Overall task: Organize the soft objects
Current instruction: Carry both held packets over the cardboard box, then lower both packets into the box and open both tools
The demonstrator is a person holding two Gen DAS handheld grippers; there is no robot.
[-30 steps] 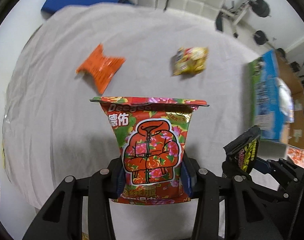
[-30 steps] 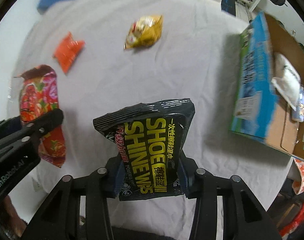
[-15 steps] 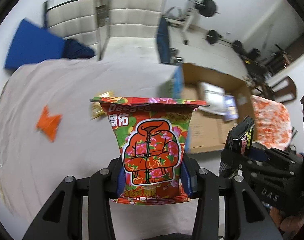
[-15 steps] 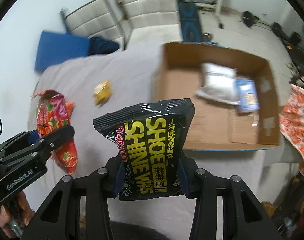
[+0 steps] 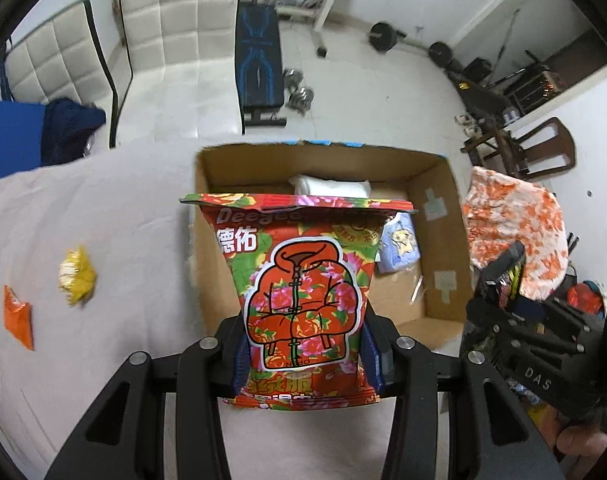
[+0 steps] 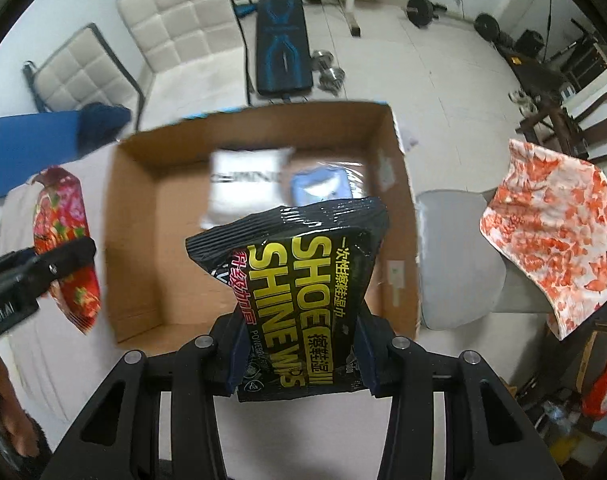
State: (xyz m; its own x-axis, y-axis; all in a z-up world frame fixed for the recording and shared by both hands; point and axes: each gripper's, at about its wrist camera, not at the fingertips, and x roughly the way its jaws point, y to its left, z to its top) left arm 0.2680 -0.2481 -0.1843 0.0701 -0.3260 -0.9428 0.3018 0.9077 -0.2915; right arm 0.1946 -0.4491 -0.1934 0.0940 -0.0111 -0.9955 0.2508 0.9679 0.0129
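Note:
My left gripper (image 5: 305,354) is shut on a red floral wipes pack (image 5: 299,280), held upright in front of an open cardboard box (image 5: 435,184). My right gripper (image 6: 301,354) is shut on a black shoe-shine wipes pack (image 6: 299,276), held over the near edge of the same box (image 6: 143,184). A white pack (image 6: 247,184) and a light blue pack (image 6: 321,186) lie inside the box. The floral pack also shows at the left of the right wrist view (image 6: 65,240). The black pack shows at the right of the left wrist view (image 5: 507,276).
A yellow packet (image 5: 77,274) and an orange packet (image 5: 19,316) lie on the grey cloth-covered table (image 5: 123,220) to the left. An orange-white patterned cloth (image 6: 551,224) hangs at the right. White chairs (image 5: 175,40) and a weight bench (image 5: 259,68) stand beyond.
Both grippers have swung right with their packs, from over the table to the open box. The box now fills the middle of both views; the loose packets have slid left.

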